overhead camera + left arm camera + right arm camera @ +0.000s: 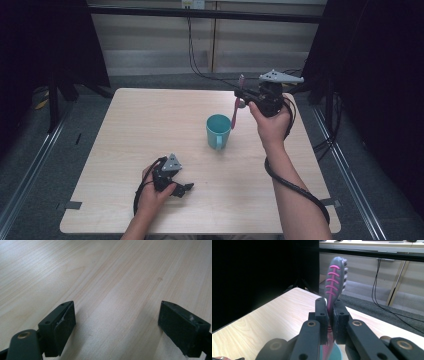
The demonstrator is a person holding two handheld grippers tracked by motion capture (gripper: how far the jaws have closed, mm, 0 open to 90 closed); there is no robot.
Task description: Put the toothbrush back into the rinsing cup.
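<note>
From the high view, the right tongs (243, 97) are raised above the far right part of the wooden counter (150, 130), clamped on a pink toothbrush (237, 106) that hangs nearly upright with its bristle end uppermost; the lower end of the handle sits just over the rim of a teal cup (218, 131), which stands upright near the middle of the counter with its handle turned toward the person. The left tongs (184, 188) rest low at the near left of the counter, well apart from the cup, gripped by the person's left hand (152, 192). In the left gripper view, the left tongs (116, 327) stand released, their two black jaws spread wide with bare wood grain between them. In the right gripper view, the right tongs (331, 320) are clenched on the toothbrush (334, 280), whose ribbed pink-and-grey head rises above the jaw tips, bristles facing right, while a sliver of the teal cup (335, 353) shows just below the jaws at the bottom edge.
</note>
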